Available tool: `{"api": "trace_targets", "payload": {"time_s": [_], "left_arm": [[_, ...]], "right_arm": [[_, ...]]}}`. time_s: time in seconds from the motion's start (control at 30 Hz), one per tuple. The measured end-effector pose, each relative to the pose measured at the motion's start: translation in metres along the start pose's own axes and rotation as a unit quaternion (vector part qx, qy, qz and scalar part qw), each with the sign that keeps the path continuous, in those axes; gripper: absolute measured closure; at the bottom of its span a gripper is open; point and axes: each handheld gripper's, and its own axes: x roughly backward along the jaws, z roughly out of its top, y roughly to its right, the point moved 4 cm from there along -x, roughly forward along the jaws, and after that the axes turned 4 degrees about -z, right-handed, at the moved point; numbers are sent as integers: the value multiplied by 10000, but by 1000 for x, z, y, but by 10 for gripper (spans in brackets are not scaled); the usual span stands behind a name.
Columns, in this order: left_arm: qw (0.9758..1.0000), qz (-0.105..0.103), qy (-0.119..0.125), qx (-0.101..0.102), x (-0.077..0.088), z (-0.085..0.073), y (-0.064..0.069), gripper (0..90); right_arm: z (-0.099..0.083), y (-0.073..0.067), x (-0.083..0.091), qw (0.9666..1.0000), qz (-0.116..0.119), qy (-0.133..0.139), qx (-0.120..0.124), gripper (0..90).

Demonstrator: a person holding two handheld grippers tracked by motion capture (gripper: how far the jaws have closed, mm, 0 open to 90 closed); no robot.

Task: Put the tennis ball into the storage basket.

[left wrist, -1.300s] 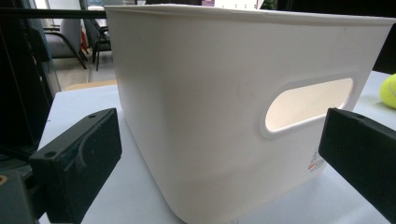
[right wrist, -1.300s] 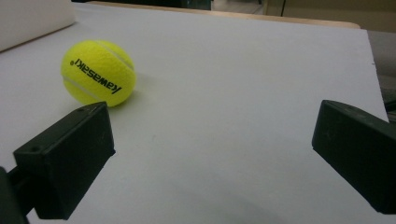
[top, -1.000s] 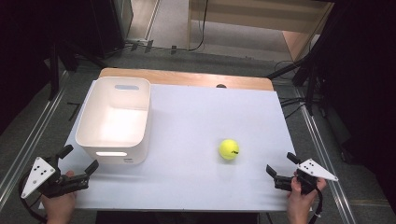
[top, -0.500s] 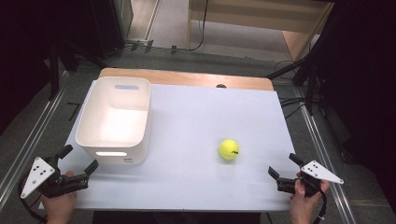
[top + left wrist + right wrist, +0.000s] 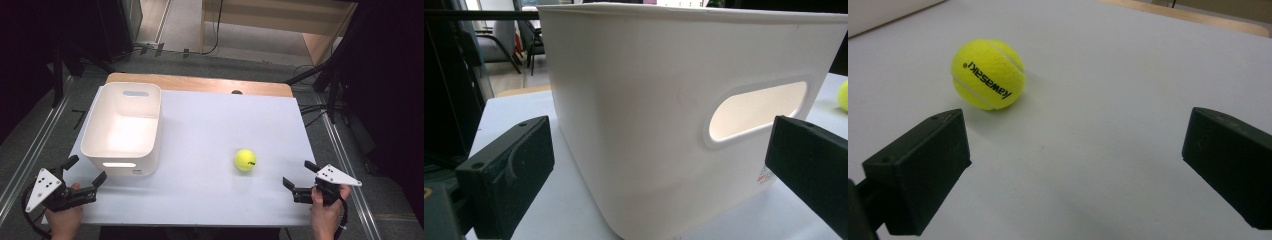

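A yellow tennis ball lies on the white table, right of centre; in the right gripper view the ball rests ahead and to the left of the jaws. My right gripper is open at the table's near right corner, a short way from the ball, with nothing between its jaws. A white plastic bin with handle cut-outs stands at the left. My left gripper is open just in front of the bin's near wall, holding nothing.
A wooden strip borders the table's far edge. Metal rails run along the floor on the left and on the right side. Cables lie on the floor at the far right.
My right gripper has drifted slightly back toward the near edge and to the right. The left gripper, ball and bin have stayed put.
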Motion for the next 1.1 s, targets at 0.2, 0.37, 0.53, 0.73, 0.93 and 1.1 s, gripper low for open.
{"api": "trace_targets", "payload": {"time_s": [0.2,0.37,0.53,0.73,0.93,1.1], "left_arm": [[10000,13,22,23,0,0,0,0],[10000,14,33,12,1,0,-1,0],[10000,7,30,18,1,0,0,0],[10000,1,45,37,1,0,-1,0],[10000,0,41,39,1,0,-1,0],[10000,5,20,33,1,0,-1,0]], "right_arm": [[5,0,-5,9998,57,-166,25,0],[15,-3,-13,9994,114,-304,80,0],[20,-7,-19,9990,154,-401,125,0],[28,-10,-25,9982,207,-528,167,0],[36,-12,-31,9971,245,-681,224,0],[43,-14,-36,9958,281,-809,328,0]]}}
